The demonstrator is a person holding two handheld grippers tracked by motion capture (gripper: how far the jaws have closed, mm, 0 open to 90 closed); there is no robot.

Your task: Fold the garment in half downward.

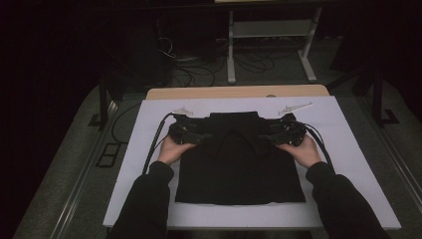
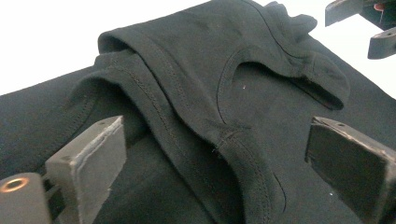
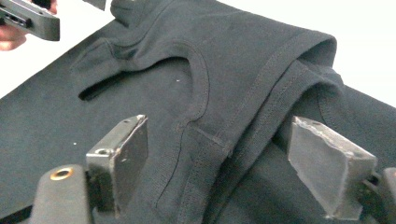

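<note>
Black shirt flat at table centre, both forearms reaching in from six o'clock, left gripper at shirt's ten o'clock, right gripper at two o'clock, jaws apart astride folded sleeves, nothing clamped.

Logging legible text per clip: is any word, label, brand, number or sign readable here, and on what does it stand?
None: no readable text in any view.
The black garment shows only stitched seams, no print or tag.
The white table cover is blank.
Both claws carry no legible marking.
</note>
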